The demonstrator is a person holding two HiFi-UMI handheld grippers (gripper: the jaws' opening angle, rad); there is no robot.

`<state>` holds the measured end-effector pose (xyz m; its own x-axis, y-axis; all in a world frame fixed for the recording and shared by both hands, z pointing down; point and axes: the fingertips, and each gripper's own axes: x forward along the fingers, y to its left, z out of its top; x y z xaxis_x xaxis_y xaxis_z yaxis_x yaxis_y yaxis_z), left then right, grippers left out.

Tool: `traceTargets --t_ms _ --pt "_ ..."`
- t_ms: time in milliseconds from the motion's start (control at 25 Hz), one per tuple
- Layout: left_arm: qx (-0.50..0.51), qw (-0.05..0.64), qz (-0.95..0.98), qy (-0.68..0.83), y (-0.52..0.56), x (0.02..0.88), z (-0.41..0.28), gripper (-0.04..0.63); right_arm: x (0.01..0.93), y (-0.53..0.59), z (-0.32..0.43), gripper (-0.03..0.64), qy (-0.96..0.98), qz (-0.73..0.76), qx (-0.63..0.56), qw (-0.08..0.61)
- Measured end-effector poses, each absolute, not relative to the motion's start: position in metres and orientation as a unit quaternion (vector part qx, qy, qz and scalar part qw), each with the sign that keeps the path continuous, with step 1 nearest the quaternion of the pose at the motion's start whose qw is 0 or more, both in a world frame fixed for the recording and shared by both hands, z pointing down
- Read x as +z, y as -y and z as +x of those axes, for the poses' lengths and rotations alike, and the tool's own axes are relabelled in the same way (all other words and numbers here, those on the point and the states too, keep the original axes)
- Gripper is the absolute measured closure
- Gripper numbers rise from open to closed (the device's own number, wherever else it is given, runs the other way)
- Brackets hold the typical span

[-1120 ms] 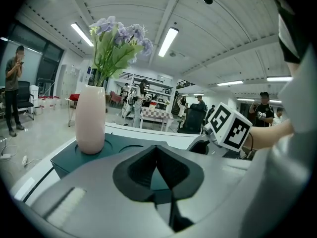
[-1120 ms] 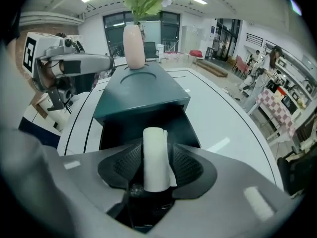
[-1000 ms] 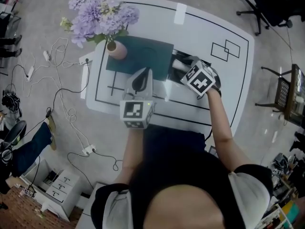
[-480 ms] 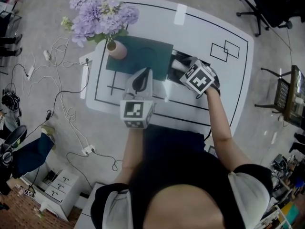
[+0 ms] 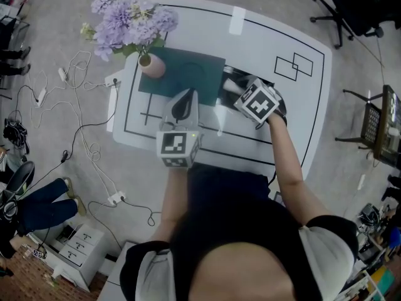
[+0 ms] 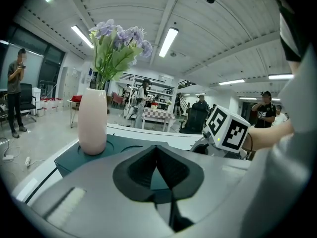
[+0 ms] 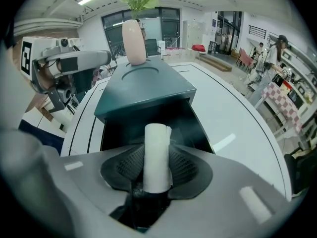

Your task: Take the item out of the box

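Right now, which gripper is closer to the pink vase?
Left. The left gripper sits just short of the pink vase. The right gripper is off to the side at the teal box's open end, its fingers having just closed round a white roll.

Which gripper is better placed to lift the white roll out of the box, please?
Right: the right gripper is at the box opening, its fingers having just been closing on the white roll. The left gripper is shut and empty.

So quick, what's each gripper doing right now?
Left gripper: closed, empty.
Right gripper: jaws have just been closing, now gripping a white roll.
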<state>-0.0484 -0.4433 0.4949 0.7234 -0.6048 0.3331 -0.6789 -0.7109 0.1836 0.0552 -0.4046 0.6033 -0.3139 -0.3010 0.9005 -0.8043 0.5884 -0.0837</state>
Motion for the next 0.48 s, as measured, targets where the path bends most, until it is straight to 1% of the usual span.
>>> traceTargets --t_ms 240,480 --pt "0.122 0.145 0.915 0.356 0.442 0.492 -0.050 0.584 0.601 0.402 0.059 0.469 0.760 0.366 0.260 0.469" --pt "0.122 0.145 0.915 0.357 0.435 0.488 -0.048 0.584 0.589 0.404 0.061 0.469 0.762 0.383 0.248 0.459"
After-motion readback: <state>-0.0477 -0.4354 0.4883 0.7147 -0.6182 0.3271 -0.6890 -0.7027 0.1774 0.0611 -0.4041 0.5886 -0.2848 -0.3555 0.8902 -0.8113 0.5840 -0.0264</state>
